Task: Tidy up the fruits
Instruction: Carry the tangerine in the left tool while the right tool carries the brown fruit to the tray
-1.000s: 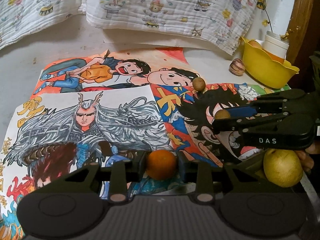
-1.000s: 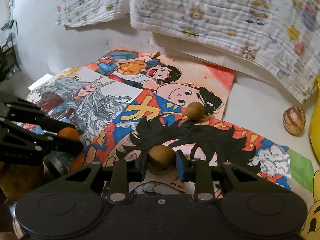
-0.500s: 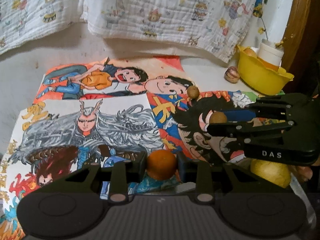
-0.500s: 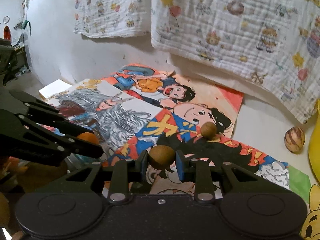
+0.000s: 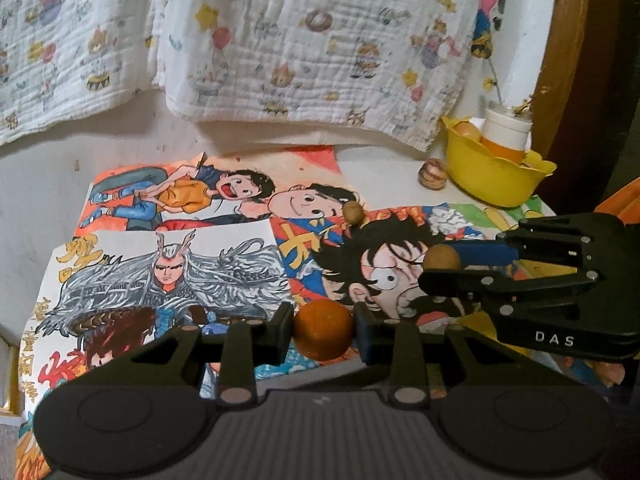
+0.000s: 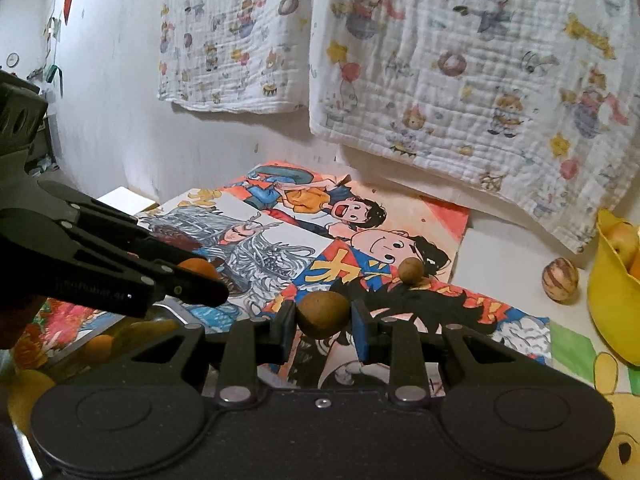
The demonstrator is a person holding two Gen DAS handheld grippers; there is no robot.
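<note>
My left gripper [image 5: 323, 326] is shut on a small orange [image 5: 323, 330] and holds it above the drawings. My right gripper [image 6: 323, 316] is shut on a small round brown fruit [image 6: 323, 314]; it shows in the left wrist view [image 5: 441, 258] at the right. The left gripper with the orange [image 6: 198, 268] shows at the left of the right wrist view. Another small brown fruit [image 5: 353, 212] [image 6: 411, 270] lies on the drawings. A striped brown fruit [image 5: 432, 169] [image 6: 560, 279] lies next to the yellow bowl [image 5: 494, 180] [image 6: 612, 312], which holds fruit.
Coloured cartoon drawings [image 5: 200, 248] cover the white table. A printed cloth [image 5: 280, 40] hangs on the wall behind. A white and orange cup [image 5: 506, 132] stands in the bowl. Yellowish fruits [image 6: 140, 332] lie low at the left of the right wrist view.
Both grippers have risen and tilted up with their fruits held. The yellow pear at the lower right of the left view is out of sight now.
</note>
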